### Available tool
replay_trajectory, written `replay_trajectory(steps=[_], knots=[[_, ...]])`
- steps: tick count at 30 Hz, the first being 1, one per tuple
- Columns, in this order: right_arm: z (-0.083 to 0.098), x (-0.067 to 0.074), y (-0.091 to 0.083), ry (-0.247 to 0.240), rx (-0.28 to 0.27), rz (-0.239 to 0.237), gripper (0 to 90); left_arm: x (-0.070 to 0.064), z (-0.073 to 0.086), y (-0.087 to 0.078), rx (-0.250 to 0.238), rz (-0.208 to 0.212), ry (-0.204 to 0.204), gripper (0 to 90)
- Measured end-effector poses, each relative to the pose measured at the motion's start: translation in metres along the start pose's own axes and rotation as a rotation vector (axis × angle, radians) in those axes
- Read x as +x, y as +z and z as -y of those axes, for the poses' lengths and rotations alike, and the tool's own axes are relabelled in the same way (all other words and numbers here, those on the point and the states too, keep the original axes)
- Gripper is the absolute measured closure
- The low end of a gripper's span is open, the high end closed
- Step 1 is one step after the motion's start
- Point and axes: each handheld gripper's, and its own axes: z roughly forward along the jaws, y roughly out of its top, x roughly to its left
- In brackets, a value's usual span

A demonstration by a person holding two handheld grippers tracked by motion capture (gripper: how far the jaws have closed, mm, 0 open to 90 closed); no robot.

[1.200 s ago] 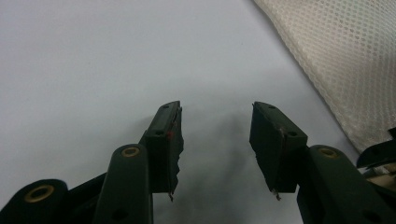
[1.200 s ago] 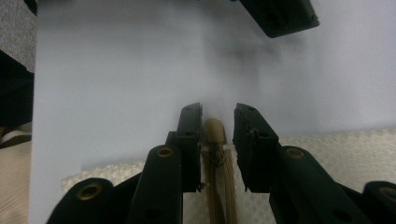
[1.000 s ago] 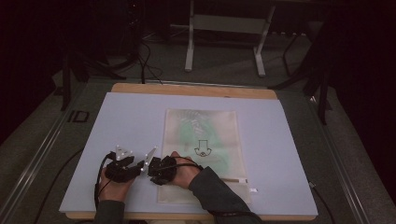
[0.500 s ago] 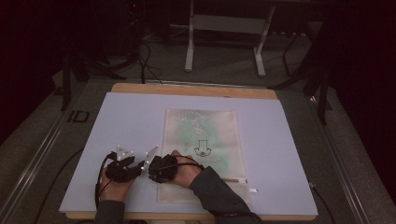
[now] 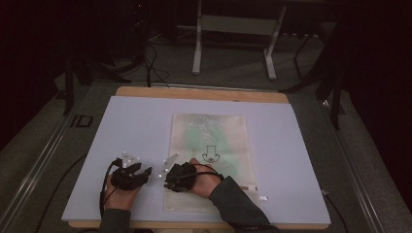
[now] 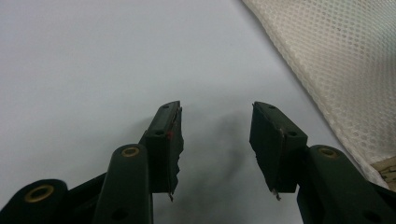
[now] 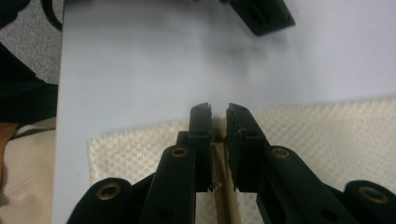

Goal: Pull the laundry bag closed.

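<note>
White mesh zip bag (image 5: 210,155) with a black arrow print and greenish contents lies flat on the pale lilac table mat (image 5: 291,160), long side running away from the person, near edge toward the mat's front edge. Right gripper (image 5: 173,174) sits over the bag's near-left corner; in the right gripper view its jaws are nearly together, having just been closing, clamped on a thin tan strip (image 7: 218,154) at the bag's edge. Left gripper (image 6: 215,140) rests just beside the bag's left edge on bare mat, jaws apart, nothing between them, not touching the mesh.
</note>
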Motion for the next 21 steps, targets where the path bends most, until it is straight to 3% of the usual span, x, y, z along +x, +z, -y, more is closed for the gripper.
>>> replay_trajectory(steps=[11,21], knots=[[0.009,-0.004,0.009,0.039,0.0,-0.028,81.2,-0.006,-0.001,-0.004,-0.013,0.033,0.013,55.6],[0.018,-0.003,0.01,0.053,-0.017,-0.027,81.8,-0.017,-0.003,-0.001,-0.005,0.102,0.046,73.5]])
